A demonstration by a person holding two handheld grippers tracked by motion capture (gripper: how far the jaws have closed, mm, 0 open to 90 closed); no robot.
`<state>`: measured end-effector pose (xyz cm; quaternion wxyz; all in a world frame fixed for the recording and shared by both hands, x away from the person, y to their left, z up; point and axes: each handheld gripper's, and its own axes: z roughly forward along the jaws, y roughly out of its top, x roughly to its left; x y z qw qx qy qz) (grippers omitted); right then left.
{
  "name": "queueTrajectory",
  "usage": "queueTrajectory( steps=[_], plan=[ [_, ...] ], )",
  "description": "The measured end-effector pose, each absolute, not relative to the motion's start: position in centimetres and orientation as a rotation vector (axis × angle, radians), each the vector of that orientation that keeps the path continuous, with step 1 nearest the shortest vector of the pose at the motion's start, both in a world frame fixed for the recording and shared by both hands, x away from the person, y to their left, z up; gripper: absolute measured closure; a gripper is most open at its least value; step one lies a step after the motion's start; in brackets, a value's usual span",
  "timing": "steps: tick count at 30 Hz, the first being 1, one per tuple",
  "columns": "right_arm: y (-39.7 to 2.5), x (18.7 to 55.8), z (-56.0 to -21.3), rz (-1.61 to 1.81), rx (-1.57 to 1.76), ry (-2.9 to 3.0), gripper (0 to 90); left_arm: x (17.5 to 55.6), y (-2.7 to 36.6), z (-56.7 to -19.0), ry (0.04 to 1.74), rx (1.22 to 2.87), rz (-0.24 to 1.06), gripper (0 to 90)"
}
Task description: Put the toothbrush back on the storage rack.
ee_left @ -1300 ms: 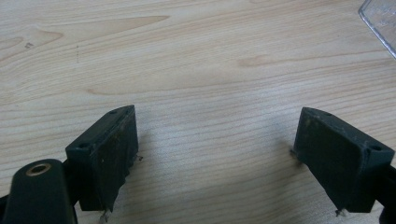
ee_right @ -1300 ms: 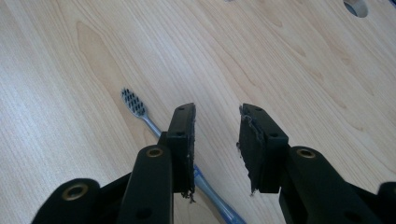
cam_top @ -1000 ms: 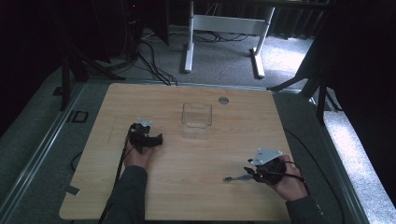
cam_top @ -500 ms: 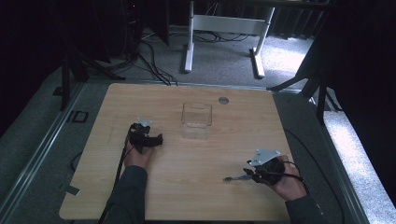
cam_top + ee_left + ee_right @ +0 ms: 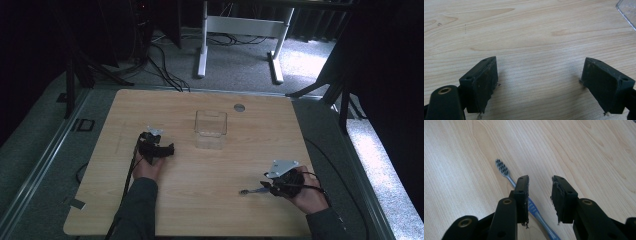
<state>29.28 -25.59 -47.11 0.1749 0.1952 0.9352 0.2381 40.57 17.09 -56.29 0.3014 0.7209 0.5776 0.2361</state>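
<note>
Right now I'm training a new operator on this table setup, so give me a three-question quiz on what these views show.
1. True or false: the right gripper has its jaws clamped on the toothbrush.
2. Which gripper is nearer the clear plastic box: A) left gripper B) right gripper?
3. Fill in: the toothbrush lies flat on the ____.

Key: 1 false, the handle passes between the parted jaws; 2 A; 3 wooden table.

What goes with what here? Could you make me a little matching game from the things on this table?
Things:
1. toothbrush
2. clear box
3. left gripper
4. right gripper

States:
A. jaws wide apart over bare wood
B. lying flat, bristles up
C. empty, mid-table
D. jaws narrowly apart, straddling a blue handle

Pairs: 1-B, 2-C, 3-A, 4-D
</note>
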Motion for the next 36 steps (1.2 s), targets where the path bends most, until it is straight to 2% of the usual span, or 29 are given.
queueTrajectory(
  steps=[36],
  plan=[
    [-25.85,29.83,-48.06,0.644,0.520,2.714,68.5,40.57,17.09,-56.29,1.532,1.913,0.626,13.9]
  ],
)
